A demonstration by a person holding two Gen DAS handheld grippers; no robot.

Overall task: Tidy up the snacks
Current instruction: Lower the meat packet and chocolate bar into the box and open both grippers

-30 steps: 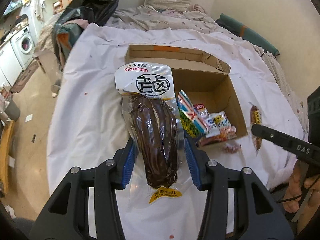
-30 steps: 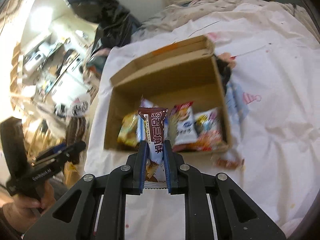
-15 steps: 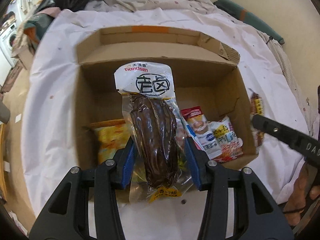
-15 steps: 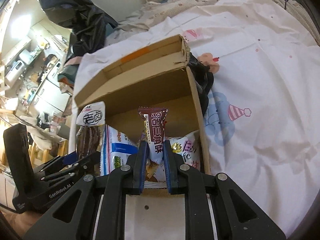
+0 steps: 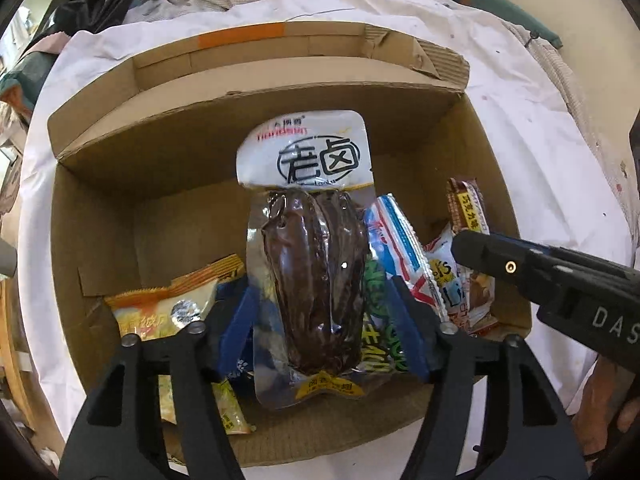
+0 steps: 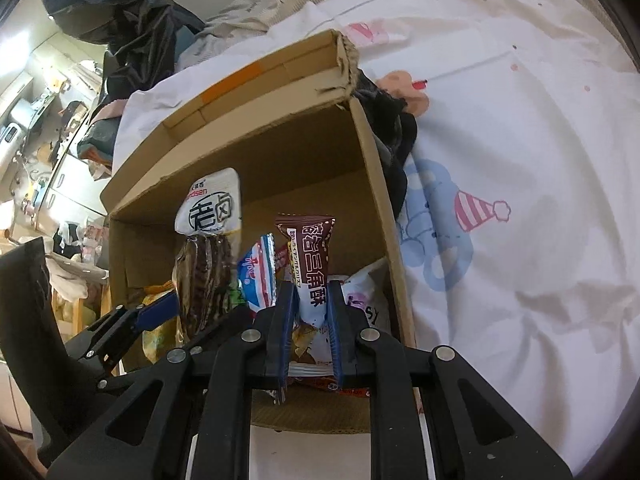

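Observation:
My left gripper is shut on a clear vacuum pack of dark braised meat with a white label, held inside the open cardboard box. My right gripper is shut on a brown-and-white chocolate snack packet, held upright over the box's right side. The meat pack and left gripper show at the left of the right wrist view. The right gripper reaches in from the right of the left wrist view. Several snack packs lie in the box: an orange one, a blue-white one.
The box stands on a white bedsheet with cartoon prints. A dark cloth lies against the box's right wall. Black bags and crumpled bedding are behind. A cluttered room lies off the bed's left edge.
Both grippers have moved forward and down to the box with their packs. The meat pack now hangs inside the box and the chocolate packet is over its right part.

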